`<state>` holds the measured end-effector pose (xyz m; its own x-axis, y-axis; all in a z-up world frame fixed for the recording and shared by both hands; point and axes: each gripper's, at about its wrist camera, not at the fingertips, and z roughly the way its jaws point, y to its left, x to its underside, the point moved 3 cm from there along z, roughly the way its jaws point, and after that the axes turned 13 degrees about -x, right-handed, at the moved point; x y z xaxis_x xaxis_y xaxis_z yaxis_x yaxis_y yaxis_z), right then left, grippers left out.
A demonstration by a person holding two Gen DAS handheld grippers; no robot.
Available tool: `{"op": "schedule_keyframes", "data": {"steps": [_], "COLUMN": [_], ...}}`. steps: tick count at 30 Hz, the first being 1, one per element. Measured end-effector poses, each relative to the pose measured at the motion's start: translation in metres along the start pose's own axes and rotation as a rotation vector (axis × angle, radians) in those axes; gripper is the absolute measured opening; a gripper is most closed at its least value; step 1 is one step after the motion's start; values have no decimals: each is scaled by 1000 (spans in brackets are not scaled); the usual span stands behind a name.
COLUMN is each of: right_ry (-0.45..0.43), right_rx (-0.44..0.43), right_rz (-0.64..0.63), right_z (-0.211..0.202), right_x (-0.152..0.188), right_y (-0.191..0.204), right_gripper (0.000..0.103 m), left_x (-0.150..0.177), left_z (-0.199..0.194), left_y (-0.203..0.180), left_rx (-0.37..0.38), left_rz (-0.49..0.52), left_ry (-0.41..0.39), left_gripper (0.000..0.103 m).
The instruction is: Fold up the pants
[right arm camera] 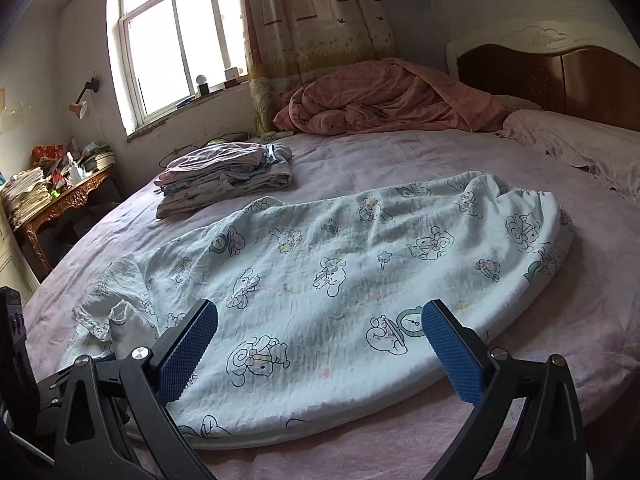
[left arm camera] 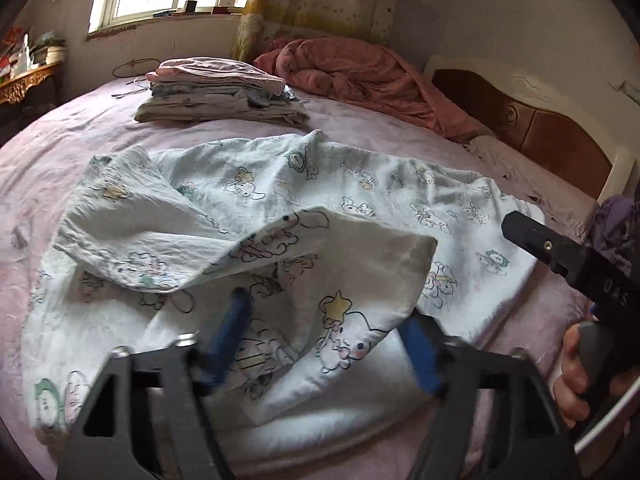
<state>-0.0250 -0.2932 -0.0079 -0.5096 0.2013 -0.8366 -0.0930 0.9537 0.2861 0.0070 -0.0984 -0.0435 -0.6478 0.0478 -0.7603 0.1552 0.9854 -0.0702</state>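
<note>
A pair of pale pants [right arm camera: 344, 276] printed with cartoon animals lies spread across a bed with a pink sheet [right arm camera: 420, 152]. Taking the pants as the landmark: a stack of folded clothes [right arm camera: 224, 182] sits beyond them toward the window, and a crumpled pink quilt [right arm camera: 384, 100] lies beyond them near the wooden headboard [right arm camera: 560, 80].

At the leg end, part of the cloth is turned back over the rest, and that flap [left arm camera: 352, 248] rests loosely and unevenly, with wrinkles under it. The waistband end [right arm camera: 532, 208] lies flat at the far side, toward the headboard.

The left hand-held gripper [left arm camera: 324, 344] hovers over the turned-back flap with its blue pads spread wide; cloth shows between them, but the pads do not press on it. The right hand-held gripper [right arm camera: 320, 348] hovers over the middle of the pants near their closest edge, also spread wide and holding nothing.

The step in hand looks like setting down and tidying the first fold. To do it well, the flap's edges should line up with the layer beneath before any further fold. Smoothing from the crease outward would press out the trapped wrinkles. For the next fold, each gripper would best pinch both layers together near a corner, so the lower layer does not slide. The thin cloth is likely to drag and bunch if pulled sideways, so lifting it clear first seems wiser.
</note>
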Motion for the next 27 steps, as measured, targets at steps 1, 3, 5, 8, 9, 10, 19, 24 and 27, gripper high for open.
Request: {"op": "schedule_keyframes", "data": {"steps": [1, 3, 5, 8, 9, 10, 19, 24, 27], "right_ry": [1, -1, -2, -5, -6, -8, 16, 159, 285], "right_rx": [1, 5, 5, 8, 5, 1, -158, -305, -345], "right_rz": [0, -1, -3, -3, -5, -7, -197, -367, -523], "right_z": [0, 0, 0, 0, -1, -1, -3, 15, 36], "right_x": [0, 0, 0, 0, 0, 0, -1, 0, 9], "right_y": [0, 0, 0, 0, 1, 2, 57, 116, 157], "right_gripper": [103, 103, 103, 103, 103, 103, 91, 79, 78], "left_x": [1, 2, 5, 9, 10, 11, 5, -3, -21], "left_z": [-3, -10, -19, -39, -46, -53, -56, -41, -27], "left_y": [2, 9, 17, 34, 40, 49, 114, 136, 146], "left_rx": [7, 36, 73, 70, 57, 39, -128, -170, -212], "left_rz": [1, -15, -32, -45, -49, -57, -48, -48, -23], "left_ry": [8, 39, 64, 56, 47, 36, 35, 34, 41], "left_gripper": [77, 77, 77, 77, 77, 77, 61, 48, 47]}}
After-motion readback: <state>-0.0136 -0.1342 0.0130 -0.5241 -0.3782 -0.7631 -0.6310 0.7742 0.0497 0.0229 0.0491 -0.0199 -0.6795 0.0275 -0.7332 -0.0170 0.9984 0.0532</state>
